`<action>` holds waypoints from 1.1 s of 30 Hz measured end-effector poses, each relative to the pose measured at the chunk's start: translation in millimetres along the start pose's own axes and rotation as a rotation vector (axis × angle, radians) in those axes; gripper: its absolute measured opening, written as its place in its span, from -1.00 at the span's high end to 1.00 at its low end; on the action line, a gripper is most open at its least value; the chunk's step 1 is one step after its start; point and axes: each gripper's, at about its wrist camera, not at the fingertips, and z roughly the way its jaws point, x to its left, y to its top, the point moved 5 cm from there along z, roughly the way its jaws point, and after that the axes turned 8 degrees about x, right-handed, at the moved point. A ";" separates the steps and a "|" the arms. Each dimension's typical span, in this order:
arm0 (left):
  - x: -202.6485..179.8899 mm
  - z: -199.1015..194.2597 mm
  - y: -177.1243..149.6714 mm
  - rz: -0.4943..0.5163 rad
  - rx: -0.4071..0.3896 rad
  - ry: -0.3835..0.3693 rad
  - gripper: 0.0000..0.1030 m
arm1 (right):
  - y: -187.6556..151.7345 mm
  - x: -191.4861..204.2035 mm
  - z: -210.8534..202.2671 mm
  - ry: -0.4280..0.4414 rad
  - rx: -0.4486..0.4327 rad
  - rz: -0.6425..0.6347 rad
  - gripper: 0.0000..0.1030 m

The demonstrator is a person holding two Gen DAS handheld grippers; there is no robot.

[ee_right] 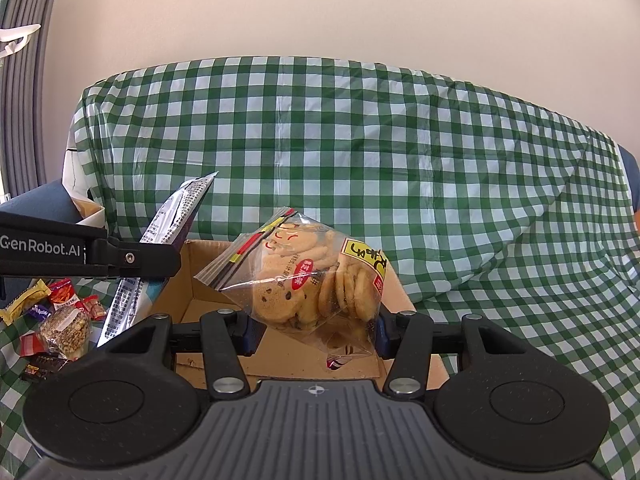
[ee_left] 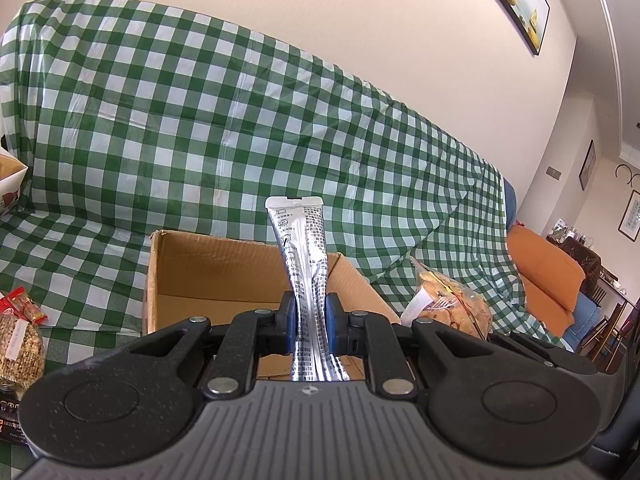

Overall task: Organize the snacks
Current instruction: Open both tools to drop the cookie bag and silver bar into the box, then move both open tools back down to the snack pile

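Note:
My left gripper (ee_left: 310,320) is shut on a long silver foil snack packet (ee_left: 305,248) that stands upright between its blue pads, above the near edge of an open cardboard box (ee_left: 208,268). In the right wrist view that left gripper (ee_right: 132,258) comes in from the left with the silver packet (ee_right: 160,240) tilted through it. My right gripper (ee_right: 316,330) is shut on a clear zip bag of cookies (ee_right: 312,284), held over the same cardboard box (ee_right: 280,356). The cookie bag (ee_left: 452,304) shows at the right in the left wrist view.
A green-and-white checked cloth (ee_right: 400,160) covers the sofa and the surface under the box. Several small snack packs and a bag of nuts (ee_right: 66,330) lie left of the box. An orange cushion (ee_left: 548,280) sits at the far right. A white box (ee_left: 10,180) stands at the left.

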 end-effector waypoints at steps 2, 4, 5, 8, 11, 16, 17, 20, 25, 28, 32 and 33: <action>0.1 0.2 -0.1 -0.001 0.000 -0.001 0.70 | 0.0 0.1 0.0 0.000 0.000 0.000 -0.03; 0.1 0.3 -0.2 0.000 0.003 -0.007 0.69 | -0.2 0.3 0.4 0.000 0.002 -0.003 -0.03; -0.2 1.0 0.0 -0.001 0.008 -0.015 0.65 | -0.6 0.4 1.0 0.003 0.006 -0.005 -0.04; 0.4 3.0 -0.5 -0.015 0.022 -0.034 0.49 | -2.2 1.4 3.5 -0.008 0.021 -0.016 -0.24; 1.6 2.7 0.4 -0.022 0.019 -0.030 0.41 | -2.1 0.9 2.4 -0.011 0.016 -0.014 -0.34; 4.7 -2.0 1.2 -0.022 0.004 -0.021 0.41 | -0.4 1.3 2.7 -0.015 0.011 -0.013 -0.36; 5.1 -3.8 1.8 -0.021 -0.002 -0.019 0.41 | 0.1 2.2 2.6 -0.015 0.009 -0.013 -0.36; 7.7 -10.8 3.0 -0.011 -0.019 -0.021 0.42 | 1.1 6.6 2.3 -0.013 0.005 -0.012 -0.36; 20.3 -28.2 4.2 0.002 -0.024 -0.009 0.62 | 3.6 18.9 -0.8 0.002 -0.011 -0.006 -0.36; 32.7 -37.7 12.6 0.004 -0.009 -0.006 0.68 | 5.0 30.9 -4.9 0.017 -0.027 -0.008 -0.33; 51.4 -55.6 30.3 0.033 0.021 -0.016 0.67 | 5.6 50.8 -12.9 0.050 -0.055 -0.027 -0.07; 56.4 -60.0 32.9 0.052 0.041 -0.027 0.67 | 5.3 56.0 -15.2 0.063 -0.062 -0.030 -0.04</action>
